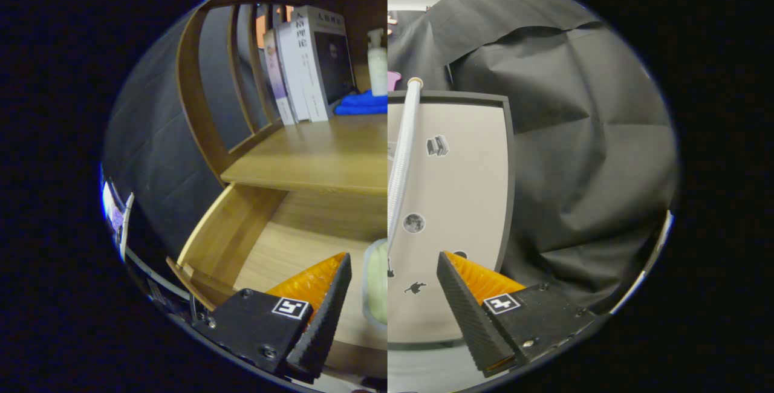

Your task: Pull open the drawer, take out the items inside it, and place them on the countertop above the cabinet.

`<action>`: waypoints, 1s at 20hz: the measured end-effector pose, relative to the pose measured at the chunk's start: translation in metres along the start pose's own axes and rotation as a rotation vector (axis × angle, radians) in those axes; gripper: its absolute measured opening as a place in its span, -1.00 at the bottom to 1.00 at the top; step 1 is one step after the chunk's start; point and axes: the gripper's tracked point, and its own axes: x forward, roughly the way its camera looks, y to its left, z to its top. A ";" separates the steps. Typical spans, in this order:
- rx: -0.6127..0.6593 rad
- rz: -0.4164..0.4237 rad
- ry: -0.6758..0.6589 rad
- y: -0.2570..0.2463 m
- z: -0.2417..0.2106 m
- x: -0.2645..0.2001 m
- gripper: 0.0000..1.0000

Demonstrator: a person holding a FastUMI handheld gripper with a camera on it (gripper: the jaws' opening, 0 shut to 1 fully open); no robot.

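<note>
The wooden drawer [242, 242] stands pulled open below the countertop [314, 157] of the cabinet. Inside it lies a pale translucent box [375, 281] with something greenish in it, just ahead of my fingers and closer to the left one. My gripper [393, 257] is open, hovering over the drawer's front part, with neither finger touching the box. Only part of the box is visible; its right side is cut off.
At the back of the countertop stand several books [305, 66], a white pump bottle [377, 63] and a folded blue cloth [363, 104]. To the right are a light grey panel [465, 187] with small stickers and a white ribbed hose [402, 151].
</note>
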 end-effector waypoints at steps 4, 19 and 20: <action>-0.009 -0.004 0.078 -0.001 -0.008 0.012 0.80; -0.147 -0.026 0.235 0.001 -0.023 0.027 0.39; -0.154 -0.016 0.232 0.001 -0.023 0.027 0.31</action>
